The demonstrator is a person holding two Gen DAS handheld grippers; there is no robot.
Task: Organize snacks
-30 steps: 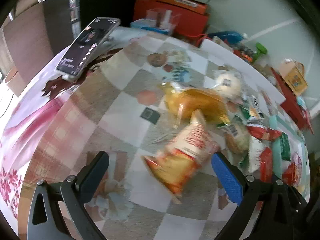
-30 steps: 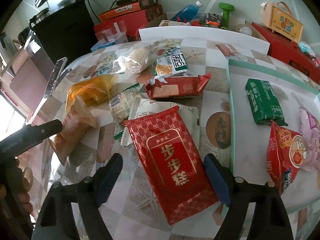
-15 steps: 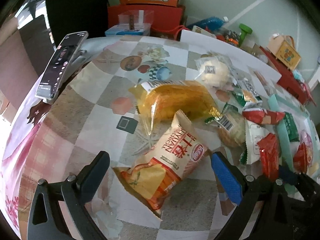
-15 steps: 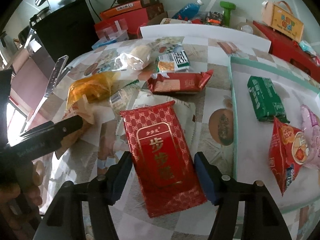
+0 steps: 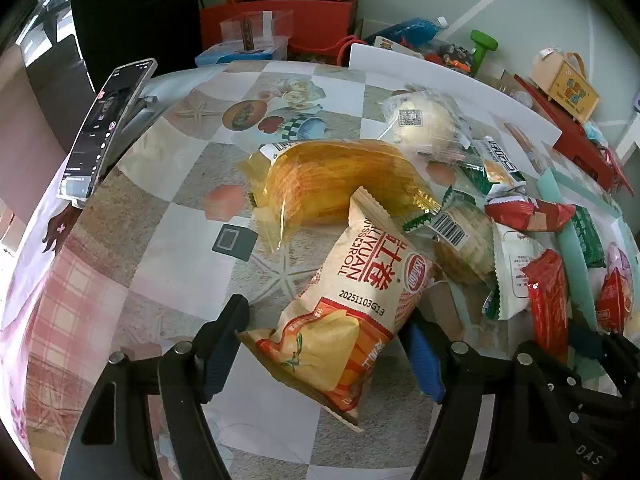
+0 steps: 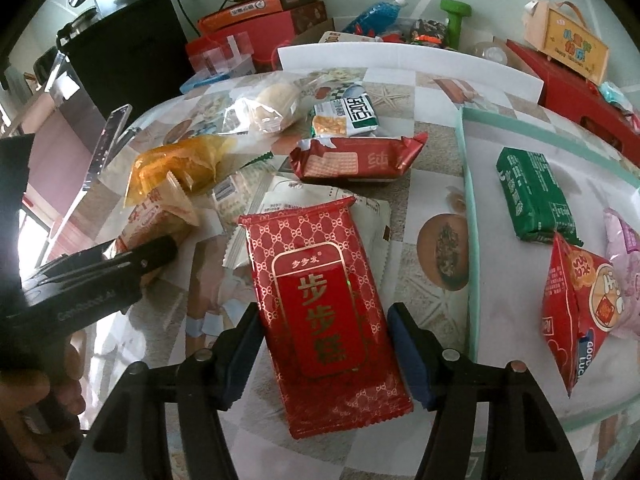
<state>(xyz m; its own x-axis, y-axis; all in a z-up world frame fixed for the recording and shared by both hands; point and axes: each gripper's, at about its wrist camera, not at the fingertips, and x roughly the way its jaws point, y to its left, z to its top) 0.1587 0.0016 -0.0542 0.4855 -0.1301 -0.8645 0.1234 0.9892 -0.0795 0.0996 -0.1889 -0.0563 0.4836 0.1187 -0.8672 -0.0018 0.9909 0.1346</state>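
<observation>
A cream and orange egg-roll bag (image 5: 360,292) lies on the checked tablecloth. My left gripper (image 5: 326,320) straddles its lower half. The jaws are closing, and both pads touch the bag's edges. In the right wrist view a red packet with gold print (image 6: 320,300) lies flat between the fingers of my right gripper (image 6: 322,320), which is shut on its sides. The left gripper (image 6: 100,272) shows there too, at the left, held by a hand, over the egg-roll bag (image 6: 156,216).
A teal-rimmed white tray (image 6: 468,200) at the right holds a green packet (image 6: 532,196), a red bag (image 6: 576,300) and a pink one (image 6: 624,240). A yellow bag (image 5: 332,180), a bun (image 5: 420,124) and several small packets crowd the middle. A phone on a stand (image 5: 104,128) is at the left edge.
The left gripper came closer over the egg-roll bag and its jaws closed in to the bag's edges. The right jaws narrowed onto the red packet. The right hand stayed put.
</observation>
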